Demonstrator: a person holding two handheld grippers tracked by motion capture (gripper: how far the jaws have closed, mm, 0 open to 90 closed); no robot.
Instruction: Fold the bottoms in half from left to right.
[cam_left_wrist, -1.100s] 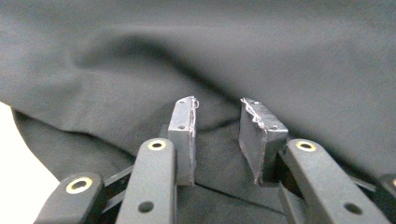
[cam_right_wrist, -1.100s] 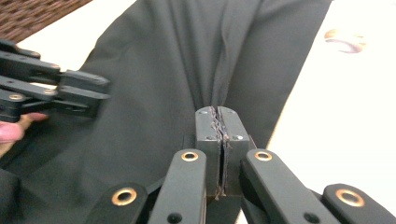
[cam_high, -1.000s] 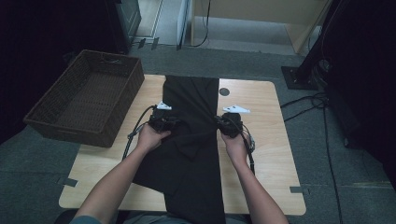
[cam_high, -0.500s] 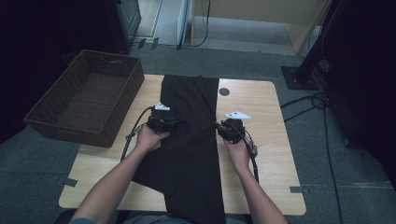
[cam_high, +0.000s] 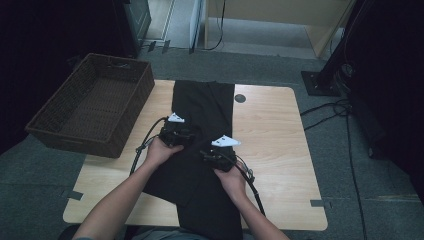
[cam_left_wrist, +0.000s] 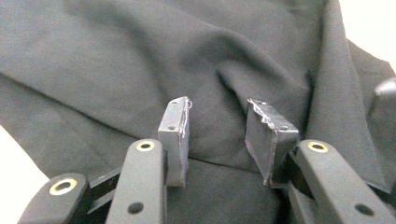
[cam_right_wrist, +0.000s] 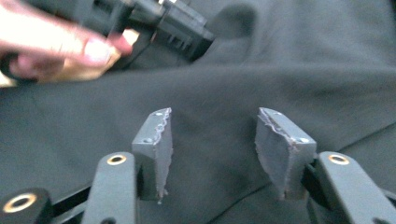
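Left gripper view: my left gripper (cam_left_wrist: 217, 135) has its jaws parted, a clear gap between the pads (cam_left_wrist: 177, 135), nothing pinched; only the black cloth (cam_left_wrist: 140, 60) lies behind the gap.
Right gripper view: my right gripper (cam_right_wrist: 212, 149) is parted wider, pads (cam_right_wrist: 156, 144) well apart, empty too, pointing over the same dark fabric.
Cloth under the jaws: rumpled, with a raised fold running just beyond the left pads, and a long crease crossing ahead of the right ones.
Other hand: from the right gripper's camera I see my left hand (cam_right_wrist: 56, 46) at the upper left, blurred, wrapped round the black body of its gripper.
High view, grippers: the left gripper (cam_high: 176, 132) sits over the cloth's left half, the right gripper (cam_high: 217, 155) nearer to me over its middle, each with a pale three-cornered plate on top.
Cables: a black cable (cam_high: 145, 145) loops off the left gripper across the wood.
Black cloth: a long dark garment (cam_high: 205, 105) laid lengthwise down the middle of the table (cam_high: 280, 140), its near end hanging past the table's front edge by me.
Basket: a brown wicker basket (cam_high: 95, 105) overhangs the table's left edge, beside the cloth but not touching it.
Table detail: a small dark round hole (cam_high: 240, 98) shows just right of the cloth's far end.
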